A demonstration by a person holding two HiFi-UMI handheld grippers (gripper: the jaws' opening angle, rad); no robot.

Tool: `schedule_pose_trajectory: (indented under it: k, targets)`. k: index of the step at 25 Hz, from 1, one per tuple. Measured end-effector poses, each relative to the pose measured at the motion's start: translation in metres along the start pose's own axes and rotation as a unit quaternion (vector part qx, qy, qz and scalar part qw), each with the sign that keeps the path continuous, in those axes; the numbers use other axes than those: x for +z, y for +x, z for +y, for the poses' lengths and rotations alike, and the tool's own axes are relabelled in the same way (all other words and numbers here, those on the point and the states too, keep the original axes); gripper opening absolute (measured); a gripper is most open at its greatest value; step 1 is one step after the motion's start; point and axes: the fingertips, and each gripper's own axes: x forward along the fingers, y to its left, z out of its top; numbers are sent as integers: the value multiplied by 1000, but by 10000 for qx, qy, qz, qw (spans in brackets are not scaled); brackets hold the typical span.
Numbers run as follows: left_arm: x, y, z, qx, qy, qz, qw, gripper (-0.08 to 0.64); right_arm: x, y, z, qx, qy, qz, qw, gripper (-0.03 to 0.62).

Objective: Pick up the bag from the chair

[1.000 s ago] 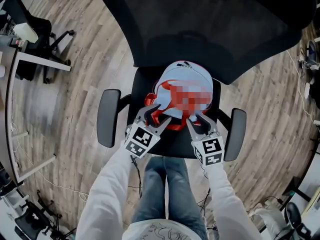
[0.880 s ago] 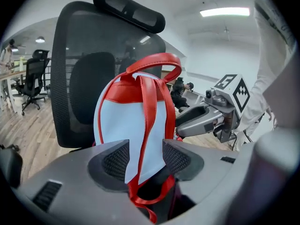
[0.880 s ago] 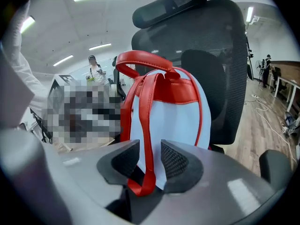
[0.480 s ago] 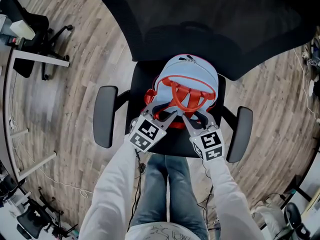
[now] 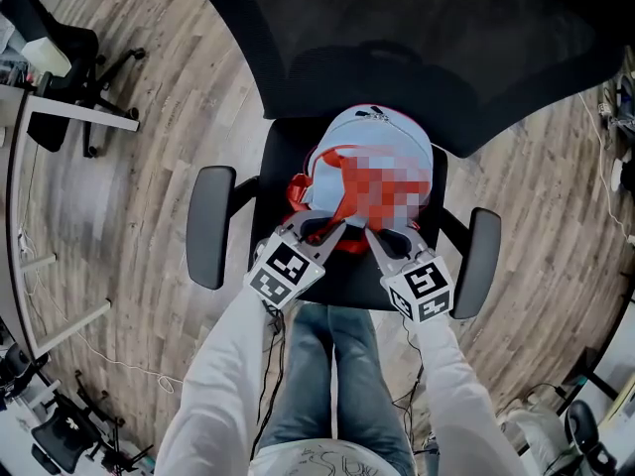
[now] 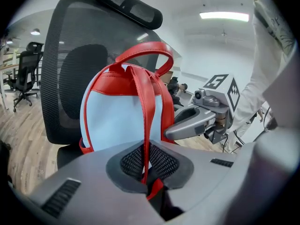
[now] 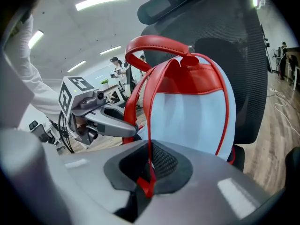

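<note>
- head view: a light blue backpack with red trim stands upright on the seat of a black mesh-backed office chair, close against the backrest. part of its front is blurred over.
- the left gripper and the right gripper meet at the backpack's near side, tips close together among the red straps. a black padded armrest sits well out to the side, over a pale wooden plank floor.
- left gripper view: the jaws are pressed together, pinching a thin red shoulder strap between their dark mesh pads. the strap runs straight up to the backpack's top, where a red loop handle arches over it. the right gripper shows just beside the backpack's right edge.
- right gripper view: here too the jaws are pressed together, nipping a second red strap that rises to the backpack's top. the backpack fills the middle, with the chair's backrest behind it and the left gripper at its left edge.
</note>
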Motion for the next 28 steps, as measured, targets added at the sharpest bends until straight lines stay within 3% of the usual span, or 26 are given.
schedule_pose_trajectory:
  k: [10,20,24,28]
  targets:
    - [29,-43,-30,-253,-6,-256,9994,16,38,-31,35,52,15,-378,9993,21]
    - [97,-95,-50,-300,155,-865,9957,15,109,-76,65,-2,-49,-1050,9945,20]
    - [123,-113,-57,-358,15,-1121,9931,15,139,-91,77,7,20,-1389,9903,20]
    - [136,-124,-67,-330,21,-1054,9939,15,155,-104,86,-88,76,-1475,9890,20]
